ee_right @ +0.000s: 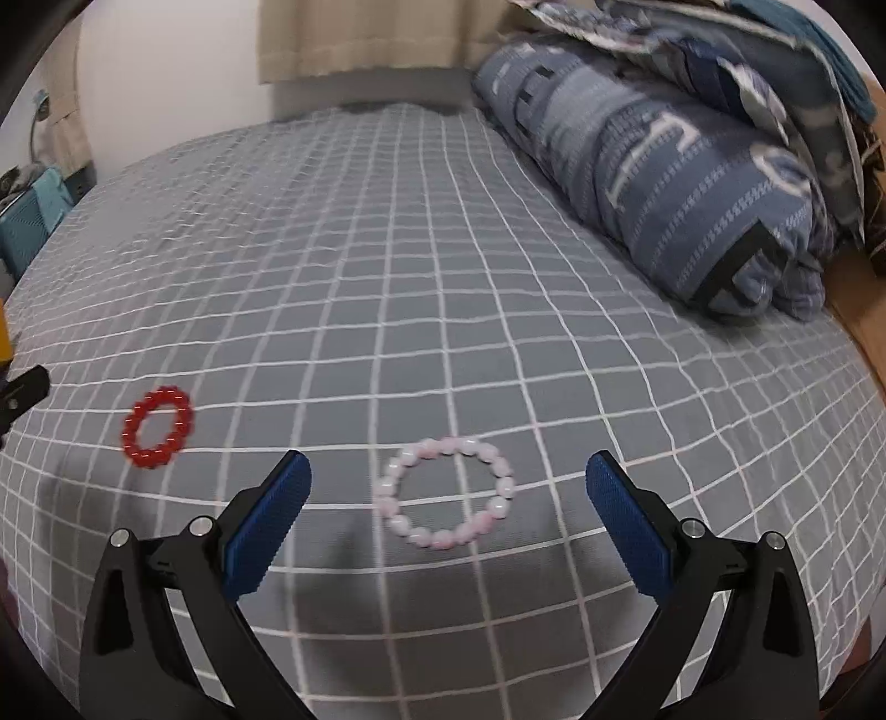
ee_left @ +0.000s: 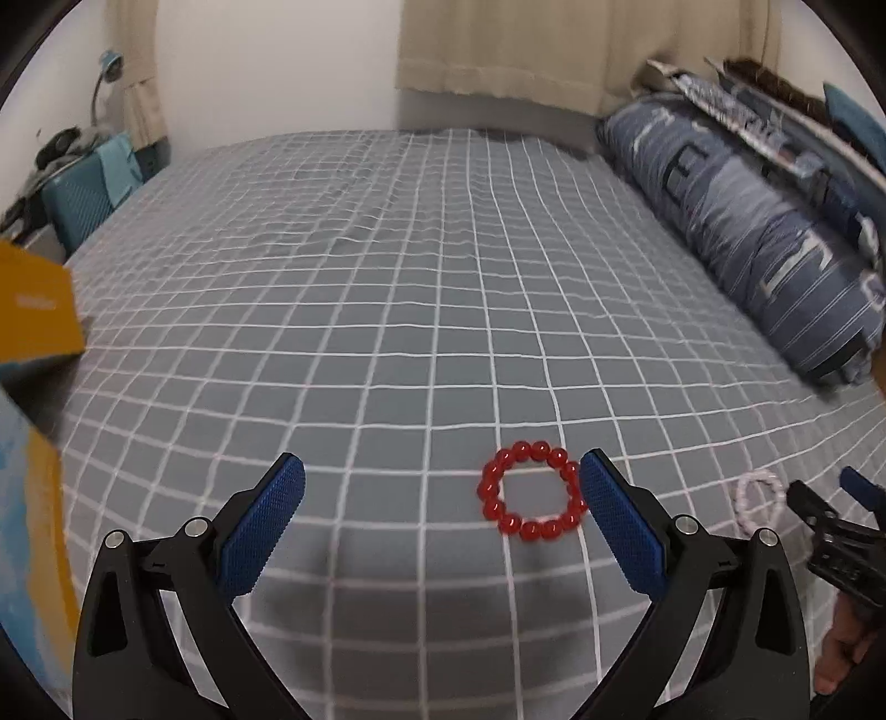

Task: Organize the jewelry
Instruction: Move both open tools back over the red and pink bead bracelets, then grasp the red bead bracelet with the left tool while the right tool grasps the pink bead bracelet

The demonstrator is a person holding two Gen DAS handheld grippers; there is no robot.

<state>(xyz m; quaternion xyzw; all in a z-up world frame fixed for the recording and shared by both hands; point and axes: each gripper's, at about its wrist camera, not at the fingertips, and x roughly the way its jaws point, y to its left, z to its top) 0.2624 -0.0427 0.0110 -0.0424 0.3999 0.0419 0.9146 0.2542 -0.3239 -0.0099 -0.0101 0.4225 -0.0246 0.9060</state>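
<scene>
Surface: you are working over a bed covered by a grey sheet with a white grid [ee_left: 387, 310], lightly wrinkled toward the far end.
Room: beige curtains [ee_left: 498, 44] hang behind the bed; a rolled blue striped quilt [ee_right: 664, 166] lies along its right edge; a teal case [ee_left: 83, 194] stands at the far left.
Writing: large pale letters run along the quilt, too warped to read; the yellow box [ee_left: 33, 310] at your left carries small blurred print.
Left gripper [ee_left: 443, 487]: released, jaws wide, nothing held.
Right gripper [ee_right: 448, 482]: released, jaws wide, nothing held.
Red bead bracelet [ee_left: 531, 490]: flat on the sheet, just beside your left gripper's right finger.
Pale pink bead bracelet [ee_right: 443, 493]: flat on the sheet, between your right gripper's fingers, apart from both.
</scene>
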